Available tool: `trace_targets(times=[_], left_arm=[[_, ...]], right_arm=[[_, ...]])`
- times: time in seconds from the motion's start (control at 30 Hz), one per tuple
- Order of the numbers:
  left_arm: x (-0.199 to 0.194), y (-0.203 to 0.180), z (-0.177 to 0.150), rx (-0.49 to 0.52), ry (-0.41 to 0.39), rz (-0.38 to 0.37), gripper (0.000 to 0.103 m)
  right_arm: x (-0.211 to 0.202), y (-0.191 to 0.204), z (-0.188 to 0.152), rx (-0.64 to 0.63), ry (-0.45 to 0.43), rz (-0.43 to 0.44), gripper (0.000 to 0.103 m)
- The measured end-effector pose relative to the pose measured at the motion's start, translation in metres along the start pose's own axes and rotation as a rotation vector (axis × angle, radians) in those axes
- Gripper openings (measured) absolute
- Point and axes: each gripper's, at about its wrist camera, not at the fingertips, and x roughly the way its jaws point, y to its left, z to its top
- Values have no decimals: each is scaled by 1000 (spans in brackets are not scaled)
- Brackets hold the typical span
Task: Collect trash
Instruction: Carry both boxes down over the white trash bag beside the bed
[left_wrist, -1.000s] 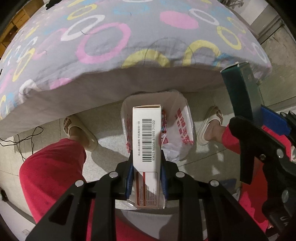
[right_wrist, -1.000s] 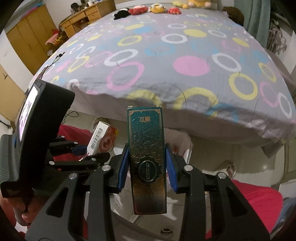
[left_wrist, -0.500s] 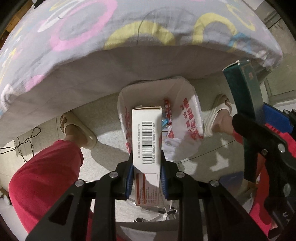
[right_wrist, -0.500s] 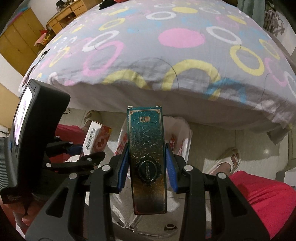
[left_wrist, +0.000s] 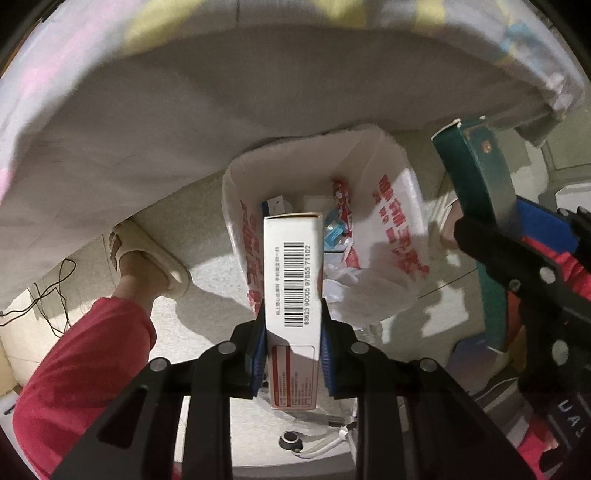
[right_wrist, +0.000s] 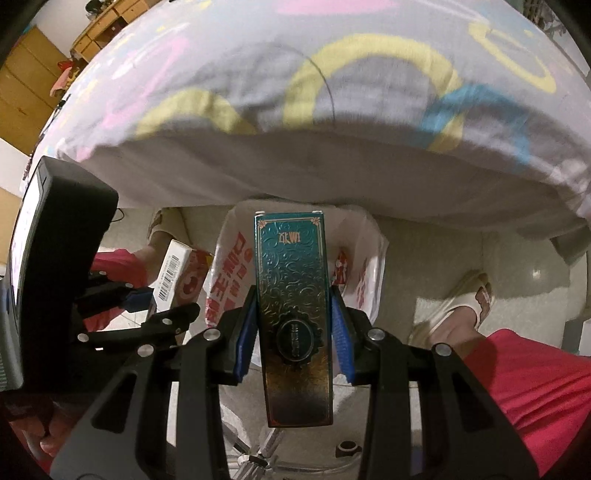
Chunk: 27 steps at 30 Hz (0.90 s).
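Grippers both clamp trash above the lined bin (left_wrist: 402, 206): left gripper (left_wrist: 291, 347) pinches the white box (left_wrist: 293, 280), right gripper (right_wrist: 293, 332) the teal box (right_wrist: 291, 295).

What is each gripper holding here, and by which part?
The left gripper clamps a white barcoded box across its long sides near the lower end. The right gripper clamps a teal embossed box likewise.
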Motion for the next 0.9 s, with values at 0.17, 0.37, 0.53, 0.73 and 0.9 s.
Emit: trace_targets(times=[0.17,0.37,0.53,0.73,0.9], left_arm=[[26,-3,3,33,48,26,24],[49,-9,9,56,84,20,24],[62,-10,16,56,106,16,24],[82,-8,20,59,137,14,24],[97,-4,22,31,173,-1,24]], right_arm=[[21,-4,3,4,41,1,36],[40,-8,7,12,79,-5,36],[53,-12,10,32,105,-8,36],[73,-16,13,47,133,-7,36],[91,-21,12,78,172,13,36]])
